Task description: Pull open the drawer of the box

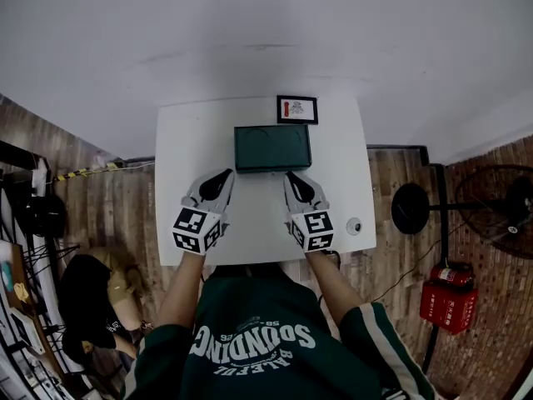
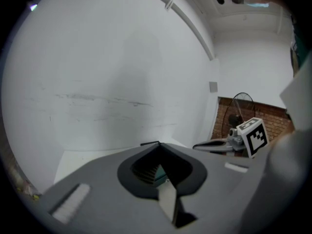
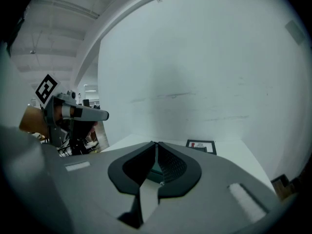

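Note:
A dark green box (image 1: 272, 147) sits at the middle back of the white table (image 1: 183, 148), its drawer closed. My left gripper (image 1: 228, 173) rests on the table just in front of the box's left corner, jaws shut and empty. My right gripper (image 1: 291, 175) lies in front of the box's right corner, also shut with nothing held. In the left gripper view the jaws (image 2: 157, 145) meet at their tips, and a sliver of the green box (image 2: 157, 172) shows through the gap behind them. The right gripper (image 3: 155, 143) likewise shows its tips together.
A small black-framed picture (image 1: 296, 108) lies behind the box near the wall. A small round object (image 1: 354, 225) sits at the table's right front corner. A floor fan (image 1: 500, 207) and a red extinguisher (image 1: 449, 297) stand to the right, clutter to the left.

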